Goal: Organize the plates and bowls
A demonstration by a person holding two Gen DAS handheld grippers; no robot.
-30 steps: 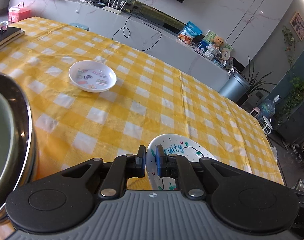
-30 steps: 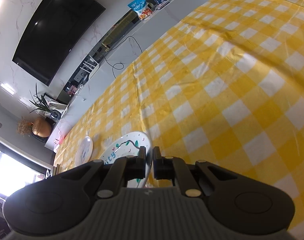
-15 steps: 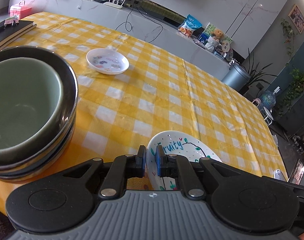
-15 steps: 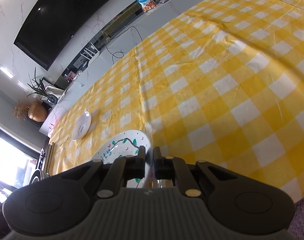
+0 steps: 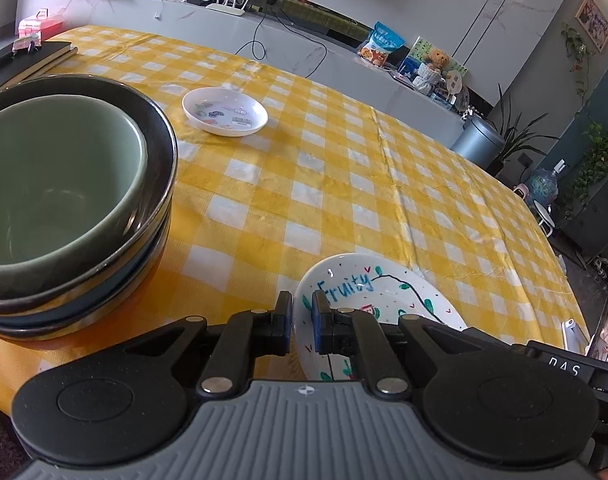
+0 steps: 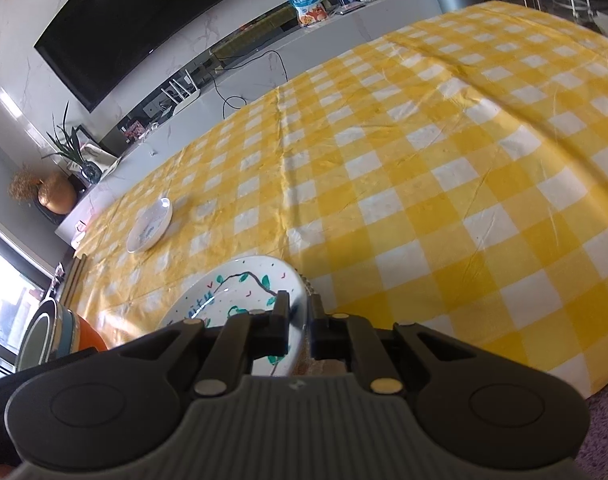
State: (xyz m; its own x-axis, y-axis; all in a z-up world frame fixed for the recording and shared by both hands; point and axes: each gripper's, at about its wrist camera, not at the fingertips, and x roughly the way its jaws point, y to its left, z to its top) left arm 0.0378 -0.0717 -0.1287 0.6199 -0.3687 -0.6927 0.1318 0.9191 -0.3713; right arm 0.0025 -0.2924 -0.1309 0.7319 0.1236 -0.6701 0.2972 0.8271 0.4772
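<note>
My left gripper (image 5: 302,320) has its jaws nearly closed, pinching the near-left rim of the "Fruity" plate (image 5: 384,300). My right gripper (image 6: 298,324) has its jaws nearly closed on the opposite rim of the same plate, so I carry it between both hands at the near edge of the tabletop (image 5: 344,184) (I cannot tell whether its underside rests on the yellow checked cloth or clears it).

To the left, near the left corner, stands the stack of bowls (image 5: 64,200), a green bowl nested on top in dark ones. Farther in, toward the far-left part of the tabletop, the small white dish (image 5: 225,111) sits alone.

I judge this the carrying step. Next I would need to keep both grips level and bring the plate to its stacking place, perhaps with the small dish.
</note>
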